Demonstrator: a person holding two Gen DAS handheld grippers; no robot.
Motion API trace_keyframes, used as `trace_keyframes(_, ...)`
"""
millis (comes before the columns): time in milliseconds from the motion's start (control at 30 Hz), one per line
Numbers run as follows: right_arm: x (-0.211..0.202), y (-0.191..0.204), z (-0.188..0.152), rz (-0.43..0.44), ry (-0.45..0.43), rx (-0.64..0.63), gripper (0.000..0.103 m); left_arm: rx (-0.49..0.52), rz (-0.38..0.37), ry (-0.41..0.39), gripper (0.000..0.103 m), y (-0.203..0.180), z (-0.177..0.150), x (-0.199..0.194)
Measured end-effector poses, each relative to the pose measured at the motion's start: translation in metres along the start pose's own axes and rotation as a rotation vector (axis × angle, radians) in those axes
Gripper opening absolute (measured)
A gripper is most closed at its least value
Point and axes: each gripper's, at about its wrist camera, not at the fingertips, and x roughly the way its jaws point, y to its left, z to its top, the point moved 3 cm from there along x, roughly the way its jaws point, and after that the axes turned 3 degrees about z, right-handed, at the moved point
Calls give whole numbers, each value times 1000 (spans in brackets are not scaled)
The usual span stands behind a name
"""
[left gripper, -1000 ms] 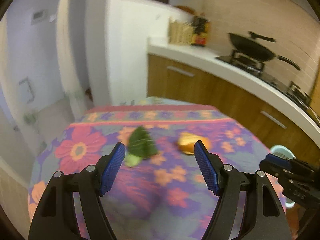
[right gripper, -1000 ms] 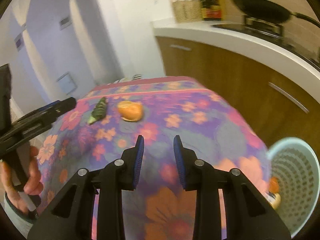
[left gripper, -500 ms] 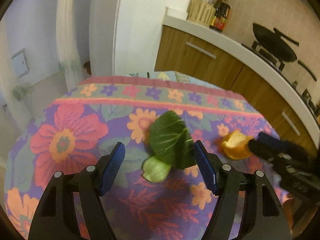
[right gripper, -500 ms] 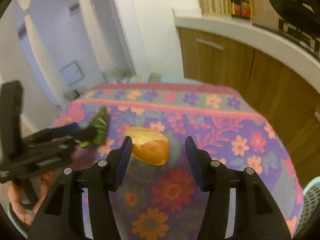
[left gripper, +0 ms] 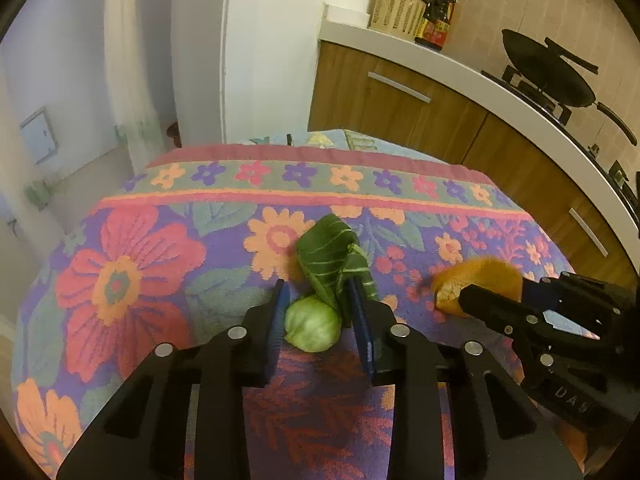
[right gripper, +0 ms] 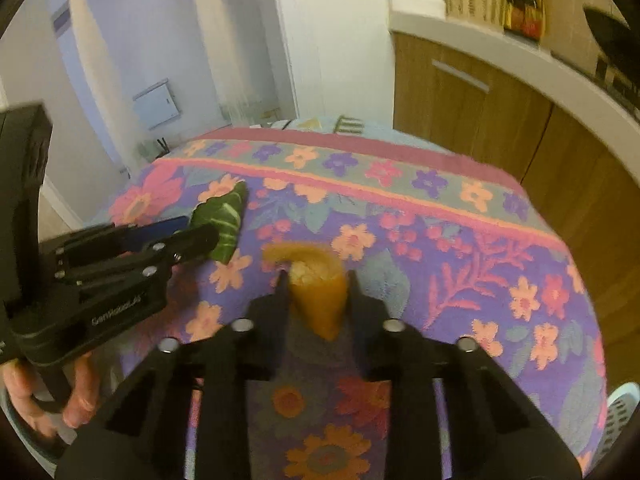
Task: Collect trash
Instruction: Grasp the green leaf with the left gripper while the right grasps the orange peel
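Observation:
A green vegetable leaf with a pale stem (left gripper: 320, 280) lies on the flowered tablecloth (left gripper: 160, 264). My left gripper (left gripper: 318, 300) is shut on the leaf's stem end; it also shows in the right wrist view (right gripper: 188, 232), with the leaf (right gripper: 224, 220) sticking out past it. An orange peel (right gripper: 316, 284) lies to the right of the leaf. My right gripper (right gripper: 316, 280) is shut on the peel, which is squeezed between the fingers. In the left wrist view the right gripper (left gripper: 496, 300) covers part of the peel (left gripper: 480, 276).
A pale blue mesh waste basket (right gripper: 620, 424) stands off the table's right front corner. Wooden kitchen cabinets (left gripper: 420, 108) with a white counter run behind and to the right, bearing a black wok (left gripper: 548, 76), bottles (left gripper: 436, 20) and a basket (left gripper: 396, 12).
Both grippers moved forward over the table and closed: the left on the vegetable leaf, the right on the orange peel. One second ago both were open and farther back.

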Motion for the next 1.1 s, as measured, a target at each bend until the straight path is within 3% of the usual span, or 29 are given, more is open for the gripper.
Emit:
trace_keyframes(100,-9,2,-1,6,-39,-7,15,6,-17,-47,21,-2,0,-9)
trace_keyframes(200,-23,-7,-2,41,-101,34,15,14,-47,-97,8,-4,0,-21)
trace_keyframes(333,-21,-15,0,58,-97,72,15,24,-61,-107,4,-8,-1,-25)
trace_keyframes(633,-25,-16,-2,61,-108,71,15,-50,-136,-146,3,10,6,-39)
trace_keyframes(767,-27,-21,-2,67,-114,94,15,-90,-214,-152,1,14,8,-45)
trace_keyframes(967,-36,-22,-4,53,-134,107,15,-68,-289,-194,0,4,9,-61)
trace_keyframes(1100,-68,-39,-13,166,-161,220,15,-34,-338,-209,0,-9,9,-76)
